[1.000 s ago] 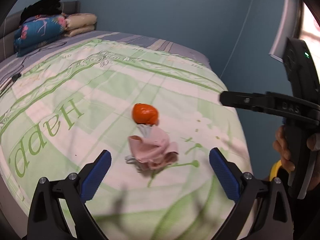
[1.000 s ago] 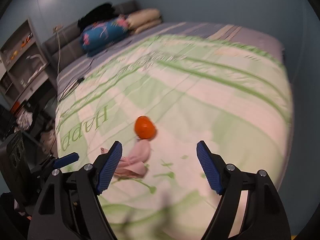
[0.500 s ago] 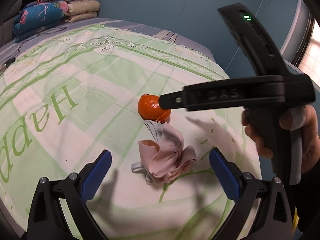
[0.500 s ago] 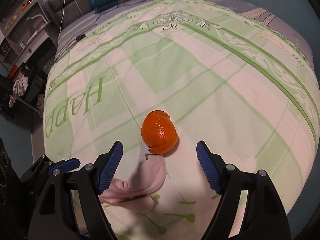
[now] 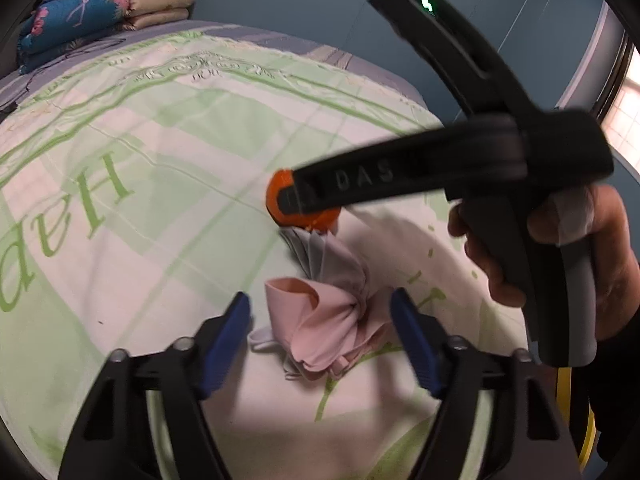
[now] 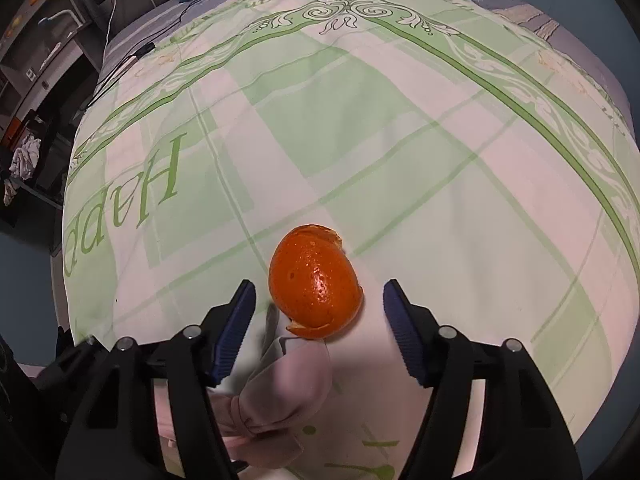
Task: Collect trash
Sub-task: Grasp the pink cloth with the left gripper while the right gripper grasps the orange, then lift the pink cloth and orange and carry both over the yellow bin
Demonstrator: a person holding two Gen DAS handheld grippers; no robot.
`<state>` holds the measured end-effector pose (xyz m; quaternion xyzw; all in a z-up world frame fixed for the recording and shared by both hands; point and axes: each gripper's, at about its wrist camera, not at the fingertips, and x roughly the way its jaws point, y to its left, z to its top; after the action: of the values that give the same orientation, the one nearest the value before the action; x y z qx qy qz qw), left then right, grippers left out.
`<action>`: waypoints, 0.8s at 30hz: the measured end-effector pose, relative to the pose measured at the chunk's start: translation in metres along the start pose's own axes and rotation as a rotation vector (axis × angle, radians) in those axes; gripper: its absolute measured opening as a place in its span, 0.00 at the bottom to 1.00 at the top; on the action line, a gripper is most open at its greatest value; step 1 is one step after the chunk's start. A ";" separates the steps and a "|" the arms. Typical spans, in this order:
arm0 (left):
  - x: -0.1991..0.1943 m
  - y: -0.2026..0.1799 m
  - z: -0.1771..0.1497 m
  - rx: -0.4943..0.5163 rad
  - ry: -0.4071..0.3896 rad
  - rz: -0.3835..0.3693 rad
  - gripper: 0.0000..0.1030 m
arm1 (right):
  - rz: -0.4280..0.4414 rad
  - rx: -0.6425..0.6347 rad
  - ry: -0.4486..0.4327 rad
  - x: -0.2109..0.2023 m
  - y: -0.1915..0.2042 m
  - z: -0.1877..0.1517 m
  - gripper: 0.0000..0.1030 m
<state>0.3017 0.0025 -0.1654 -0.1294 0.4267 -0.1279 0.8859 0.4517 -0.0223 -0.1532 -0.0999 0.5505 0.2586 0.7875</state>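
I see two bits of trash on the bed. One is an orange peel [image 6: 314, 286] — a glossy, domed shell, hollow side down, with a ragged torn edge. Just beside it, touching its near edge, lies a crumpled pink tissue [image 5: 320, 320] — bunched and twisted at the middle, folds fanning out, a paler grey-white pleated part toward the peel.

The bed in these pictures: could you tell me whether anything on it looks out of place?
Yes. An empty orange peel and a crumpled pink cloth lie touching each other on the green-and-white bedspread; litter like this does not belong on a made bed. Nothing looks spilled or damaged.
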 end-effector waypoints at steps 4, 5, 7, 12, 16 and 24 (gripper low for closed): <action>0.010 0.001 -0.004 -0.007 0.028 -0.012 0.42 | 0.003 0.003 0.016 0.006 0.000 0.001 0.48; 0.011 0.000 -0.004 -0.003 0.026 -0.012 0.41 | 0.003 0.005 0.016 0.006 0.000 0.001 0.47; 0.011 0.000 -0.004 -0.005 0.021 -0.011 0.39 | 0.007 0.015 0.014 0.006 0.000 0.002 0.44; 0.009 -0.005 -0.004 0.018 0.027 -0.039 0.22 | -0.004 0.039 0.008 0.005 -0.002 0.002 0.36; 0.003 -0.010 -0.005 0.034 0.015 -0.039 0.18 | -0.003 0.067 -0.014 -0.001 -0.006 0.001 0.33; -0.028 -0.017 -0.001 0.051 -0.018 -0.073 0.17 | 0.009 0.119 -0.113 -0.039 -0.014 0.002 0.32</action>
<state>0.2822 -0.0043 -0.1401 -0.1234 0.4101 -0.1700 0.8875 0.4512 -0.0449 -0.1186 -0.0358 0.5202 0.2344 0.8205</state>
